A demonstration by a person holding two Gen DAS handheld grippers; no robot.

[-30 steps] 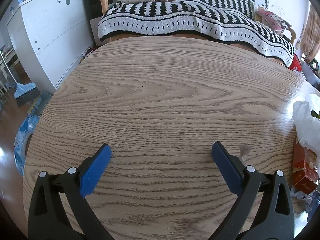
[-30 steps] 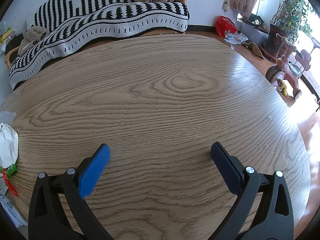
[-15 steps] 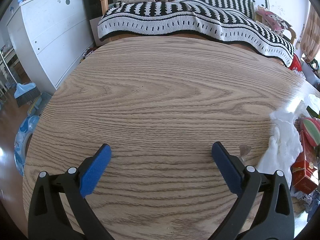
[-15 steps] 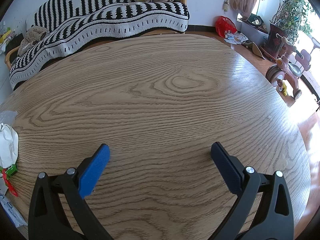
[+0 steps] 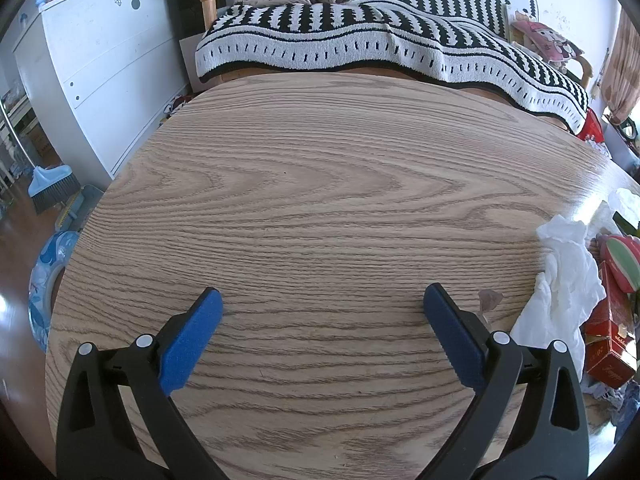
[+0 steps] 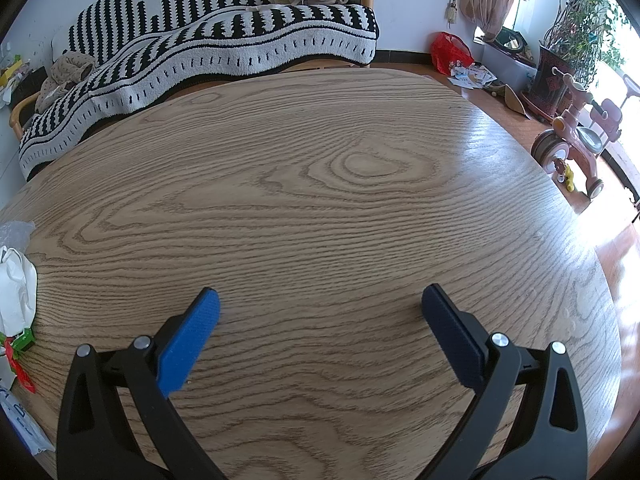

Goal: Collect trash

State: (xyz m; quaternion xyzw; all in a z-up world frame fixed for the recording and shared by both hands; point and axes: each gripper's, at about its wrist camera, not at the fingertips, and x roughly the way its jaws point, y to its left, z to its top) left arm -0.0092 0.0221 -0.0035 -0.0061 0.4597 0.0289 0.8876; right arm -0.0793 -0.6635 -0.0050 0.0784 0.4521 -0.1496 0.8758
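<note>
A pile of trash lies at the right edge of the left wrist view: a crumpled white plastic bag (image 5: pixel 560 280), red cartons (image 5: pixel 610 340), a striped red-and-green wrapper (image 5: pixel 622 256) and a small brown scrap (image 5: pixel 490 300) beside my right finger. My left gripper (image 5: pixel 322 304) is open and empty over the wooden table (image 5: pixel 320 180). The right wrist view shows the same pile at its left edge: white bag (image 6: pixel 16 280), green and red scraps (image 6: pixel 18 344). My right gripper (image 6: pixel 320 304) is open and empty above the table (image 6: pixel 340 200).
A sofa with a black-and-white striped blanket (image 5: pixel 380 36) stands behind the table. A white cabinet (image 5: pixel 100 64) and a broom (image 5: pixel 50 188) are at left. A pink tricycle (image 6: pixel 576 140) and potted plants (image 6: pixel 560 48) stand on the floor at right.
In the left wrist view the white bag has spread further onto the table at the right, and a striped wrapper has come into sight. Both grippers have stayed still.
</note>
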